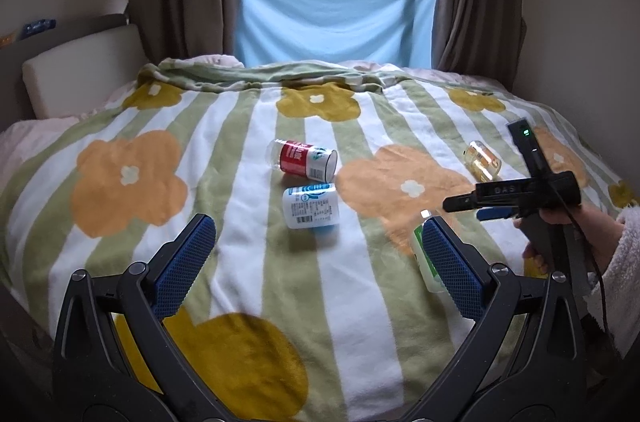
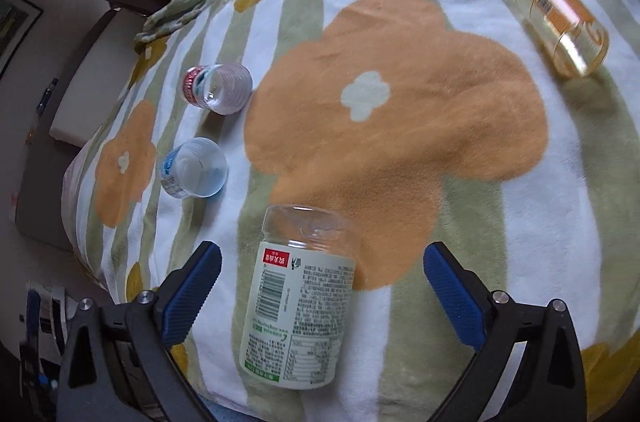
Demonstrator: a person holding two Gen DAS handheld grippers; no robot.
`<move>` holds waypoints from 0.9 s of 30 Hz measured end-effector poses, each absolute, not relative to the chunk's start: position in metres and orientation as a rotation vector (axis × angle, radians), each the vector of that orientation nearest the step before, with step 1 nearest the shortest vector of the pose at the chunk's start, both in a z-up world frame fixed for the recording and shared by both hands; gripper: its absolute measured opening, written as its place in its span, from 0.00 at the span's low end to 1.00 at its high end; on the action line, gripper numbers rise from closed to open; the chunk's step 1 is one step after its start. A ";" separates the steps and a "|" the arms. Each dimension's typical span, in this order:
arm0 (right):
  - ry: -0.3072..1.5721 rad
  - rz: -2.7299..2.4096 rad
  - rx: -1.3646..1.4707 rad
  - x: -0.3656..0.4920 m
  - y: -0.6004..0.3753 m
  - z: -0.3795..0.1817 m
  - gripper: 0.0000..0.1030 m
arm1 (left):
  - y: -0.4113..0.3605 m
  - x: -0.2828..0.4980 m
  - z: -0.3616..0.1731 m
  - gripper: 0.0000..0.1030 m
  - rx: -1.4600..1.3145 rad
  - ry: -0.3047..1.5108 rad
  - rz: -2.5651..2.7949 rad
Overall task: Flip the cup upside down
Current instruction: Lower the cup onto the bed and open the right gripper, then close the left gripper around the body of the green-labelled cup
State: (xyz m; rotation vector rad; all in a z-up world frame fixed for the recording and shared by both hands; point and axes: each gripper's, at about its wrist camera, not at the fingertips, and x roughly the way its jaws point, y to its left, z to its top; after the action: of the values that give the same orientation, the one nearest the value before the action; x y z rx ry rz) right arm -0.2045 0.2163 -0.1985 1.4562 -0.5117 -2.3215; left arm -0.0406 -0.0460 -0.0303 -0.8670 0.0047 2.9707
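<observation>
The right gripper (image 2: 322, 274) hangs wide open and empty astride the green-label cup (image 2: 298, 306) at six o'clock, the left gripper (image 1: 318, 248) likewise; the slick cup may roll on the soft blanket (image 2: 400, 94) as the jaws close.

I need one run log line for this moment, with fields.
left gripper: open, empty | right gripper: open, jaws astride green-label cup | cup: lying on blanket, not gripped | flip: not done
</observation>
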 end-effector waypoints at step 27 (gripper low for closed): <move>-0.108 -2.758 0.816 -0.046 0.288 -0.186 0.98 | 0.106 -0.260 -0.198 0.89 -2.158 -0.185 1.991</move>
State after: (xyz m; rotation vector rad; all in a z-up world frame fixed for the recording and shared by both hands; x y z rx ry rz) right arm -0.0460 0.2884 -0.1856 0.8163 -0.1077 -2.7576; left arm -0.2601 0.1056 -0.1980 -2.1581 -0.1851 1.9912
